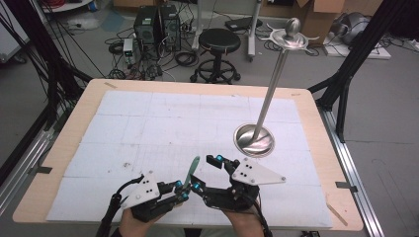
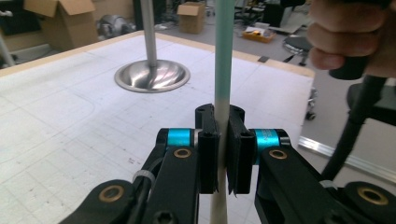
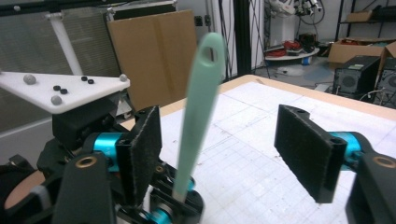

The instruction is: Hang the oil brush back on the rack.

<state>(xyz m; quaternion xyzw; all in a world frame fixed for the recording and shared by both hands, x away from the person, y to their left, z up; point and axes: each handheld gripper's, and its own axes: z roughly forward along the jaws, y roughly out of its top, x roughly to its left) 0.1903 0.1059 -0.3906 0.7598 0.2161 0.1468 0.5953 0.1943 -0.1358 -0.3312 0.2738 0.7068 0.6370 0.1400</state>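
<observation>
**A:** Where do I stand with the pale green utensil (image 1: 189, 174)?

**B:** From my seat, the pick-up looks done. My left gripper (image 2: 223, 154) has its jaws pressed together on the utensil's lower shaft, holding it nearly upright, with the hole in its tip up top in the right gripper view. It sits well short of the steel stand (image 1: 254, 139), on the near side of that stand's dish-shaped base.

**A:** And the right gripper (image 3: 224, 154)?

**B:** Jaws wide apart, either side of the handle, touching nothing. I'd judge a handover or a hang on the stand's top prongs is what's left; nothing hangs there yet.

**A:** Anything in containers?

**B:** The only dish-like thing is that base, and it holds just its own pole. The cardboard boxes beyond the stand are too far off to read.
</observation>
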